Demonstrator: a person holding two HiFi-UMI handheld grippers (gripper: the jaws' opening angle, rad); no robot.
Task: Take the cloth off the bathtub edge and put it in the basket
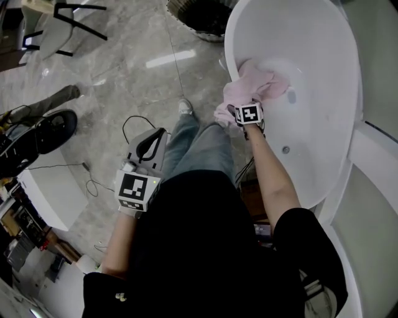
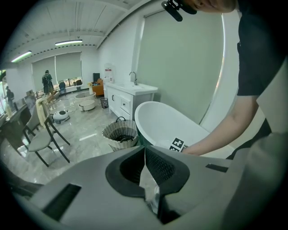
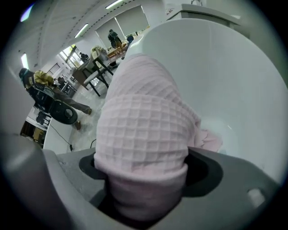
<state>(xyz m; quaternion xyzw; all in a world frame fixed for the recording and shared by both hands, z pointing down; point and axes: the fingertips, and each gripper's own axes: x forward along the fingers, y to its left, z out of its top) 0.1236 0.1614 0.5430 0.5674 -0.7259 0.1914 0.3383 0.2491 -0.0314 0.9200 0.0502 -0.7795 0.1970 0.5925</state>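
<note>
The white bathtub (image 1: 329, 93) filled the right of the head view, and the woven basket (image 1: 202, 18) stood on the floor just beyond its near end. The pink waffle cloth (image 1: 252, 87) lay bunched over the tub's edge, not yet lifted.

My right gripper (image 1: 246, 105) was at the cloth with its jaws spread wide. A thick fold sat between them, but I judged that it was not yet pinched. My left gripper (image 1: 155, 138) hung low over the floor, well apart from the tub, with its jaws together on nothing.

To do this step well, I judged that the right jaws should go deep enough into the fold to catch several layers, then close fully. The lift should go straight up, so that no trailing corner dragged on the rim.

Count: one bathtub, one basket, one cloth, two grippers.
</note>
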